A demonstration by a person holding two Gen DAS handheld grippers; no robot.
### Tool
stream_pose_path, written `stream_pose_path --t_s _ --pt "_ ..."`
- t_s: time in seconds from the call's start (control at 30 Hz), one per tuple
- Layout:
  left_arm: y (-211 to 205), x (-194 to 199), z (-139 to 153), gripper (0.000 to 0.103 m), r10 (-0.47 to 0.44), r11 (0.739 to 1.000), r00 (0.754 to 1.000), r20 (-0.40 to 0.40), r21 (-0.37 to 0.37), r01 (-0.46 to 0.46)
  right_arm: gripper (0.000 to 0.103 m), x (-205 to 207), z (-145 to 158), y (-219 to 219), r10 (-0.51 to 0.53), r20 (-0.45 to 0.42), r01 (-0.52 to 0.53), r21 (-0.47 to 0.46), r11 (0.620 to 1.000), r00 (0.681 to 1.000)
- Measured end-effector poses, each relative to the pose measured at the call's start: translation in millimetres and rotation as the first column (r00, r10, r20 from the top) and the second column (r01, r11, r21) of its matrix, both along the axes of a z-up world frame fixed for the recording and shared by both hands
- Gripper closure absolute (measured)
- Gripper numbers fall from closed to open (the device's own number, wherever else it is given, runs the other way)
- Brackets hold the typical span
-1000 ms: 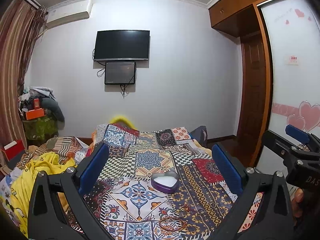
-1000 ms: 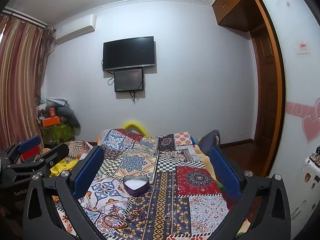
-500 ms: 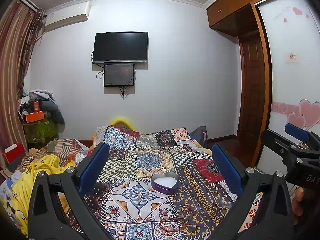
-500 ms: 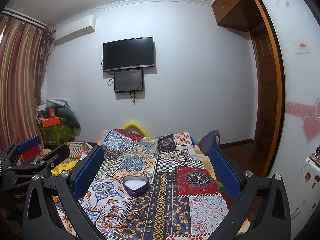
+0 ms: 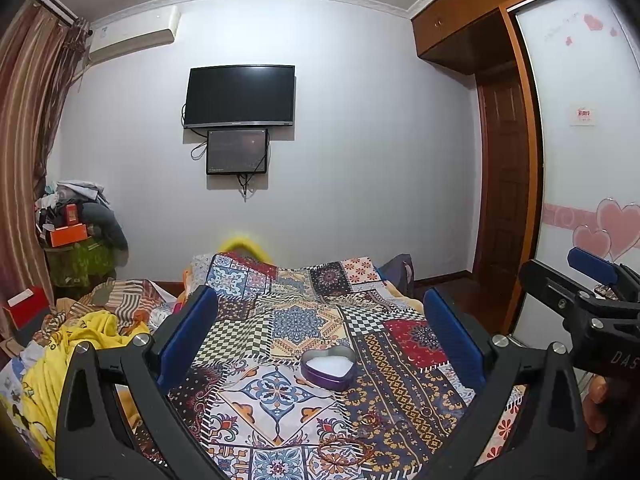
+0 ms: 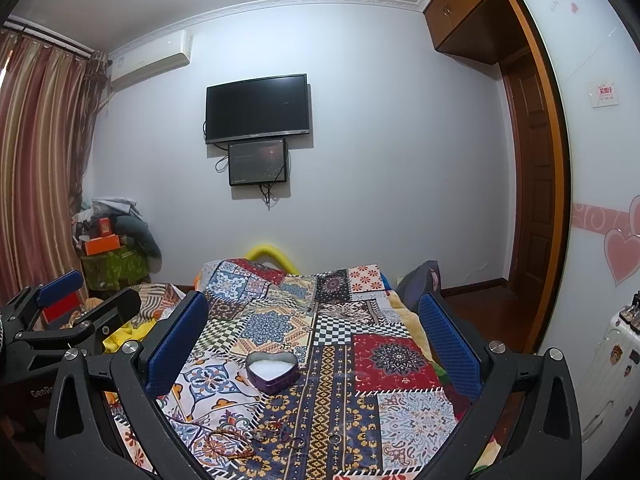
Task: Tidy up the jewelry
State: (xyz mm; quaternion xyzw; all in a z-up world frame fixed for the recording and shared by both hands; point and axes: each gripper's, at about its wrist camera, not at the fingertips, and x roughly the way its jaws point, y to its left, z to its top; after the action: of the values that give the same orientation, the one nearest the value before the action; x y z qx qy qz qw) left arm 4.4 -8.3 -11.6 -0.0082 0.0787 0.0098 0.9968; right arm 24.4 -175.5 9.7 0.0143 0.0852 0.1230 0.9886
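Left wrist view shows the left claw (image 5: 320, 340) spread wide with nothing between its blue pads, hovering above the bed's patchwork quilt (image 5: 280, 320). Just below centre of the frame sits a purple heart-shaped tin (image 5: 329, 367), lid off, holding only a white lining. Nearer the bottom edge, loose jewelry lies on the quilt: a thin orange bangle (image 5: 344, 451) and small rings (image 5: 368, 419), apart from the tin. At right edge the right claw (image 5: 580, 284) juts in. Right wrist view has the right claw (image 6: 312, 344) likewise spread and empty, the tin (image 6: 272, 372) left of centre, jewelry (image 6: 260, 438) scattered below it.
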Motion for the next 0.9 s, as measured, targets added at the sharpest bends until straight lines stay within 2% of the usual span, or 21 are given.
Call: stream_pose_path --t_s 0.57,0.9 --pt "4 7 -5 0.000 -0.006 1.000 1.000 -0.019 -0.014 0.006 0.000 4 -3 0 -0.009 -0.001 0.009 -0.015 1.000 1.000" --pt "8 31 -21 0.000 0.021 1.000 0.997 -0.080 -0.012 -0.022 0.000 17 -21 -1 -0.027 -0.046 0.024 -0.057 0.998 0.999"
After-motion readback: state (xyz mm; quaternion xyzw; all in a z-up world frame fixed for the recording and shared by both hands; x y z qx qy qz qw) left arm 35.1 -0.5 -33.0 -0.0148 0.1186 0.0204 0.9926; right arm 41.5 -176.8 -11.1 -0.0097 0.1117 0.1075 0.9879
